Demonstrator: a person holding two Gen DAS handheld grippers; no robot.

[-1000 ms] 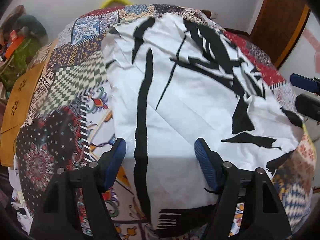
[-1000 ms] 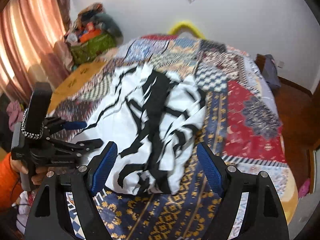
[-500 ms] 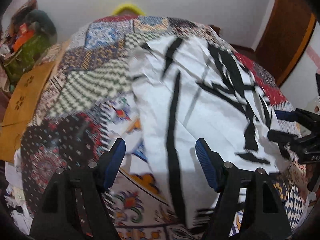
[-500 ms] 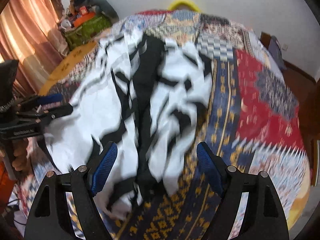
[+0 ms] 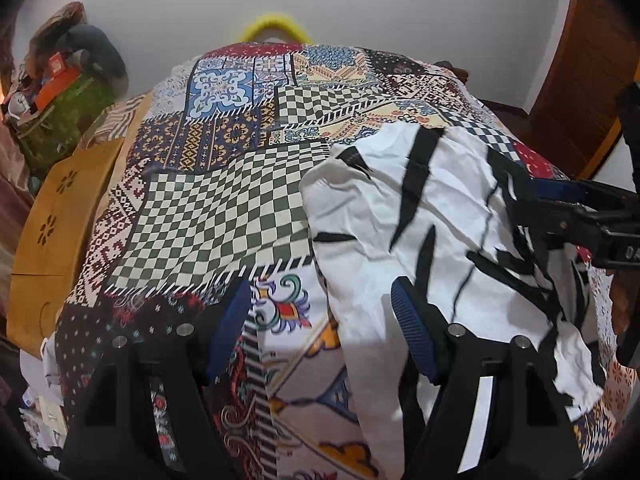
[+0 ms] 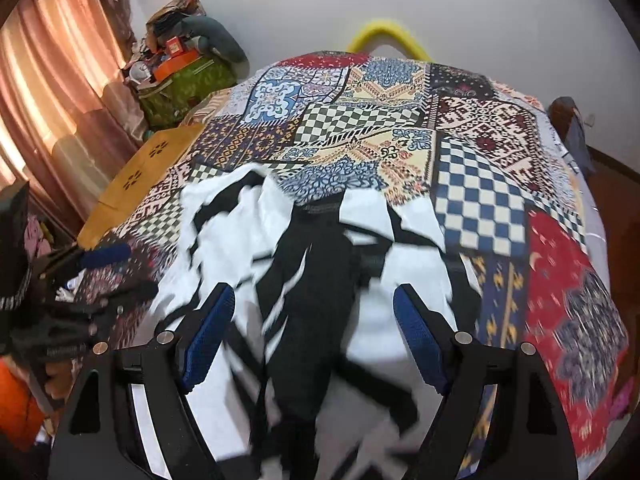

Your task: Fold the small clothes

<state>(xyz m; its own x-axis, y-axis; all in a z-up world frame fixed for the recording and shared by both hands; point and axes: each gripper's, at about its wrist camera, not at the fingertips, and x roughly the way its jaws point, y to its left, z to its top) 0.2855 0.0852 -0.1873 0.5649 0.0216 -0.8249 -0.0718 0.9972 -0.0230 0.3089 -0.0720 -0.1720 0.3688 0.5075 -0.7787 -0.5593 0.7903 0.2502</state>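
From my feed, the garment [image 5: 420, 232] lies on the bed [image 5: 224, 216], toward its near right part. My left tongs [image 5: 320, 332] hang over the garment's left edge, one finger above the bedcover, the other above the cloth. My right tongs [image 6: 312, 332] sit over its near middle. A heaped basket [image 6: 184, 80] stands beyond the bed's far left corner.

Bare bedspread [image 5: 224, 216] left of garment [image 5: 432, 240]
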